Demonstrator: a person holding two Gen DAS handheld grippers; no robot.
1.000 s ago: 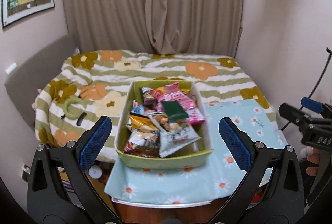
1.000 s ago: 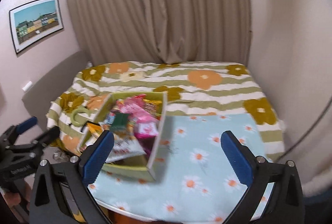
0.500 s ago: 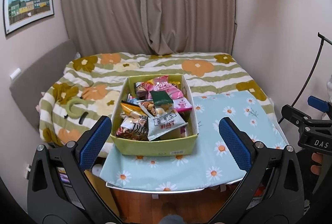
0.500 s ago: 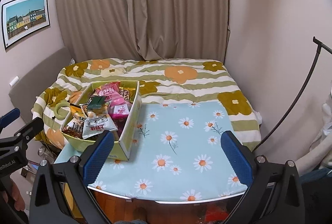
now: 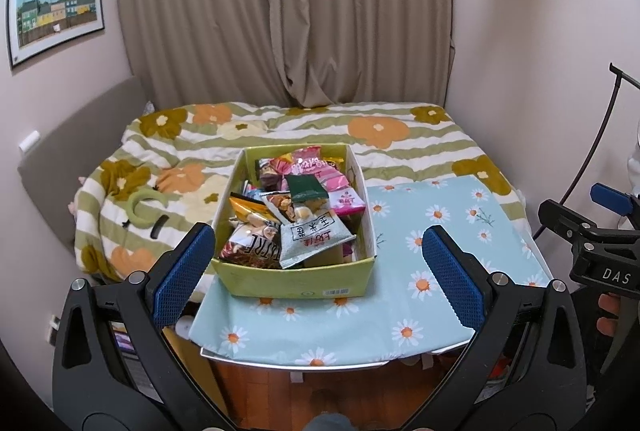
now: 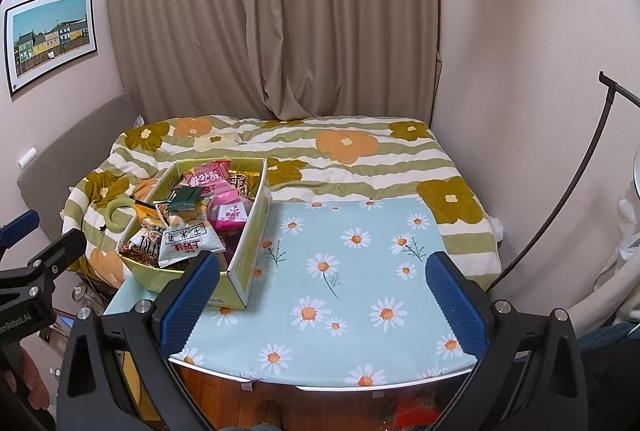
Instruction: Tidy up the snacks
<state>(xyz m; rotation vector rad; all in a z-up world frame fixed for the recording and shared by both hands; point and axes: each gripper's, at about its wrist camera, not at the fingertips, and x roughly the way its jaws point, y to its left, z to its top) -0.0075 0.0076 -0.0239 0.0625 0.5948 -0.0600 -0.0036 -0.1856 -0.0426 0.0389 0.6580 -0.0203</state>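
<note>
Snack packets are heaped way over the rim of the green box (image 5: 294,281), which sits at the left edge of the daisy-cloth table (image 6: 360,271), its far end up against the bed (image 5: 380,135). Both the left gripper (image 5: 316,267) and right gripper (image 6: 324,295) hang wide apart and empty, short of the table's near edge. My worry: the pile's loose, so grabbing the grey packet (image 5: 316,237) on top could drag its neighbours out, and any shove on the box could tip it off the left edge. Crinkly bags slip too, so a shallow pinch probably loses it.
</note>
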